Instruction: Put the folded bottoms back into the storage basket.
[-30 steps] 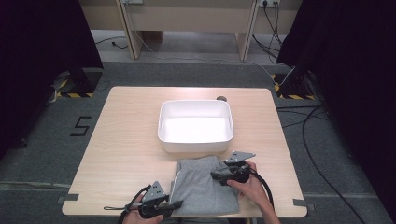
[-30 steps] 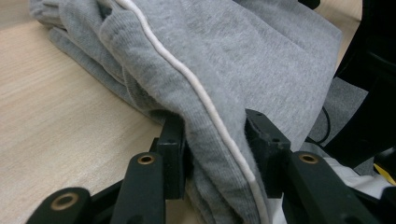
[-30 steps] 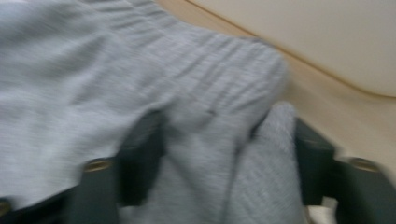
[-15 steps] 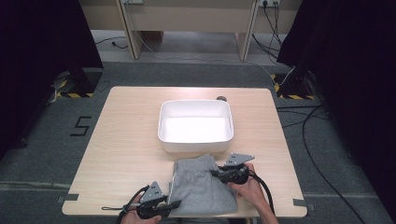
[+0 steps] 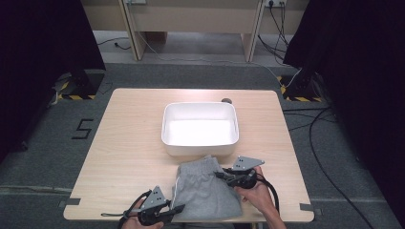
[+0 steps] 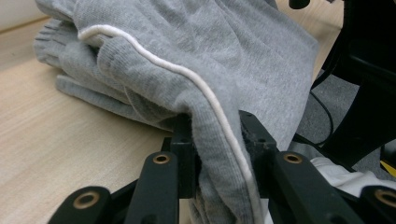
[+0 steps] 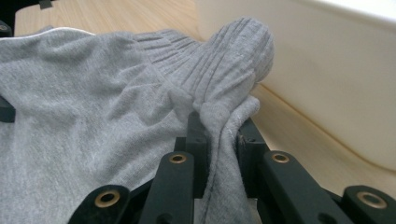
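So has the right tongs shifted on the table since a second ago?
No. The right tongs sits at the same spot just below the white bin's near-right corner, now shut on the grey shorts.

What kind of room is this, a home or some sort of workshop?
Most likely a lab or recording studio, not a home. A lone wooden table stands on grey carpet between black curtains, with striped hazard tape and loose cables on the floor.
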Available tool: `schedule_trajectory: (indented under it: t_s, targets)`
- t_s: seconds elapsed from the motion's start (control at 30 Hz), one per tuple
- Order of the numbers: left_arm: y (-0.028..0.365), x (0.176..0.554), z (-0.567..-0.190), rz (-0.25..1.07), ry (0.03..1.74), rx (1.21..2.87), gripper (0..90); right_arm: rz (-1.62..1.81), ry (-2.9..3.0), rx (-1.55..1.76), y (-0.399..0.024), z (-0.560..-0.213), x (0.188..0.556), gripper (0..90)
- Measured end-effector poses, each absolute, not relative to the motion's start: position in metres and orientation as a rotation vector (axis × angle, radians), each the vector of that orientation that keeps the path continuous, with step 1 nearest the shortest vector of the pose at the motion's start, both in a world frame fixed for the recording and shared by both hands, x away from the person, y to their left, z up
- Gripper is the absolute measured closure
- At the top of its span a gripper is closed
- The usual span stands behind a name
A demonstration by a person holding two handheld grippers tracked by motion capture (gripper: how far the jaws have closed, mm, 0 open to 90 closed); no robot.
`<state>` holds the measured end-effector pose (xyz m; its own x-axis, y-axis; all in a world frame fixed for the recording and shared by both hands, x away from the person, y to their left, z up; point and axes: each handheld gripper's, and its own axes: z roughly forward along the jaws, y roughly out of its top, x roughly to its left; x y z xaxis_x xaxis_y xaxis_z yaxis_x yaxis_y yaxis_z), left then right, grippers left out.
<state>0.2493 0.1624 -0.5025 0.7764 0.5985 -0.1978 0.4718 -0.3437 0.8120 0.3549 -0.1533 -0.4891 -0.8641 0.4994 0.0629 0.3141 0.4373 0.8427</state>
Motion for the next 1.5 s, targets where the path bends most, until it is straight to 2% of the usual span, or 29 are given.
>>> schedule_trajectory:
  t_s: [0.83,1.5]
  targets:
    - [0.173,0.243,-0.478,0.208,0.777,1.974,70.2,1.434,2.457,0.624,-0.142,-0.46,0.35,80.2]
    - [0.18,0.239,-0.435,0.276,0.701,1.961,70.1,1.478,2.412,0.522,-0.133,-0.421,0.352,80.2]
